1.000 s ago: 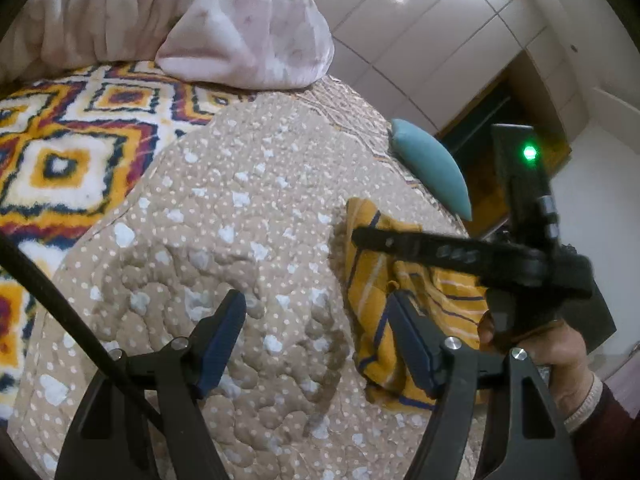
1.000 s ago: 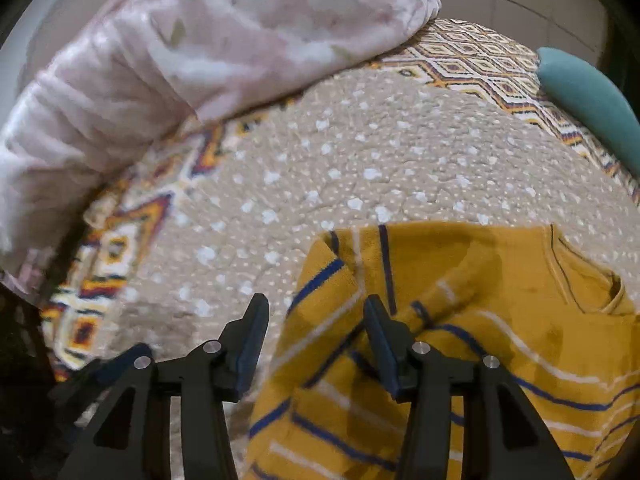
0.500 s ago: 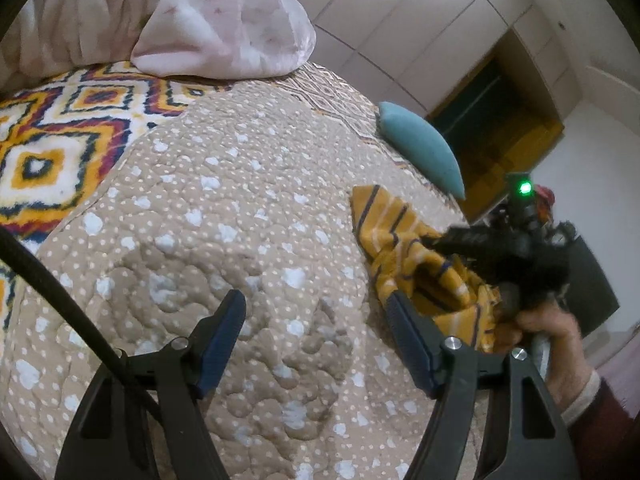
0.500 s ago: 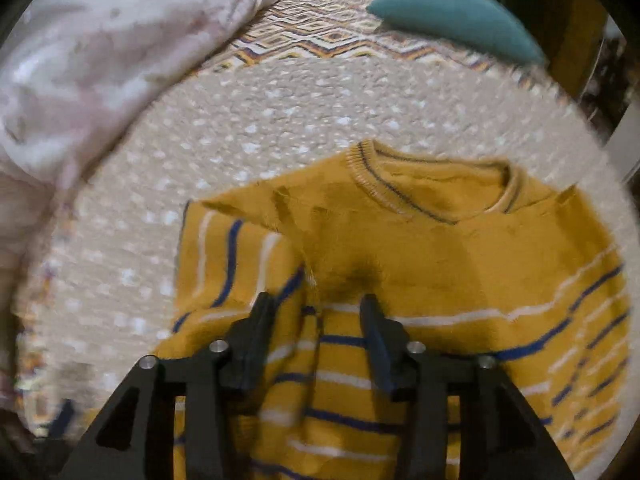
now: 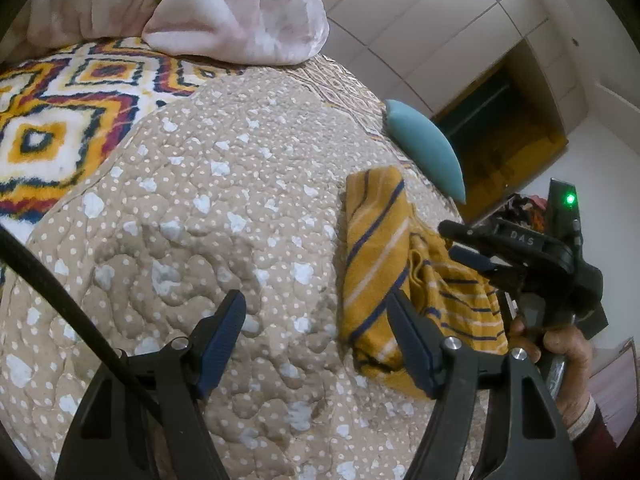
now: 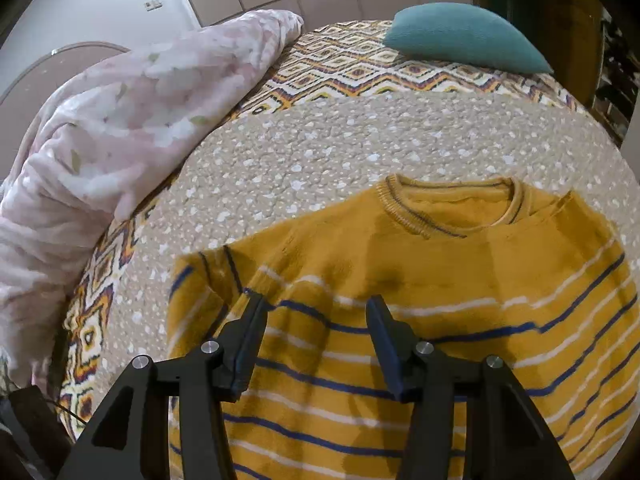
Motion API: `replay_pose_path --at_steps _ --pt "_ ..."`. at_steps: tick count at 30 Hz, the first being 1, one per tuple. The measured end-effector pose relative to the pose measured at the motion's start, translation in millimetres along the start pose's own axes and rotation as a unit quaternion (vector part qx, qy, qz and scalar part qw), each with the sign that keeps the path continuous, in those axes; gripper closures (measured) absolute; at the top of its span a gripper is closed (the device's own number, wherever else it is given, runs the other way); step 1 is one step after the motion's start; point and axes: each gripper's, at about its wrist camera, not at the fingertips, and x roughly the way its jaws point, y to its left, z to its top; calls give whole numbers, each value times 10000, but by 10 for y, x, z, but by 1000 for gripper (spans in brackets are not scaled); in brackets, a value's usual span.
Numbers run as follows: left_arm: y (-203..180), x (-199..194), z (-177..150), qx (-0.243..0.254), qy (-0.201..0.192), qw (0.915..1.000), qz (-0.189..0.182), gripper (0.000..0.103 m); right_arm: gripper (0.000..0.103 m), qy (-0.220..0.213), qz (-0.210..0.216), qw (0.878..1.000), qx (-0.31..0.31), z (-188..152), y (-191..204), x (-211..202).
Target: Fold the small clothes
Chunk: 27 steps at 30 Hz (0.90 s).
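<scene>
Sleeve (image 6: 208, 280) now folded inward, sweater (image 6: 460, 280) collar-up

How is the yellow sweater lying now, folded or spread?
Partly folded: one sleeve lies over the sweater, whose body and collar are spread flat.

Small knit sweater (image 6: 460, 280), mustard yellow w/ thin navy + white stripes across body and sleeve; plain yellow at chest. Ribbed round collar edged w/ a dark line. Lies flat on the bed, collar toward the far side, hem toward the camera in right wrist view. One sleeve is folded in over the body at the left of that view, cuff w/ navy bands. In left wrist view it shows as a narrow folded bundle (image 5: 384, 264), slightly rumpled
</scene>
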Motion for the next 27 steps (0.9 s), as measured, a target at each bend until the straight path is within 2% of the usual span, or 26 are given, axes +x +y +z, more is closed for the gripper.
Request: replay_pose_path --at_steps 6,8,10,12,13,17,20,24,27 --pt "6 -5 10 -39 1 10000 -18 31 46 142 164 9995 -232 -51 277 116" --pt "3 -15 8 -30 6 10000 -8 31 41 227 69 9990 -367 -74 397 202" --pt "4 -15 7 -17 6 10000 7 31 42 418 -92 9972 -611 -104 485 344" --pt "8 -26 2 -22 -4 10000 26 31 87 667 -394 9935 -831 -145 515 487" --pt "8 -27 2 -36 -10 10000 25 31 88 539 -556 9936 -819 -164 487 449" --pt "29 -42 7 -131 -29 9999 26 31 89 -146 -383 9958 -814 -182 469 25" --pt "19 -56 2 -119 -51 9999 62 31 89 -455 -106 9943 -954 -151 615 -207" --pt "33 -91 0 -145 -97 9998 84 31 89 -343 -27 9939 -1050 -144 778 -59" --pt "36 -94 9 -180 -106 9998 61 31 88 -29 49 9951 -989 -130 831 238"
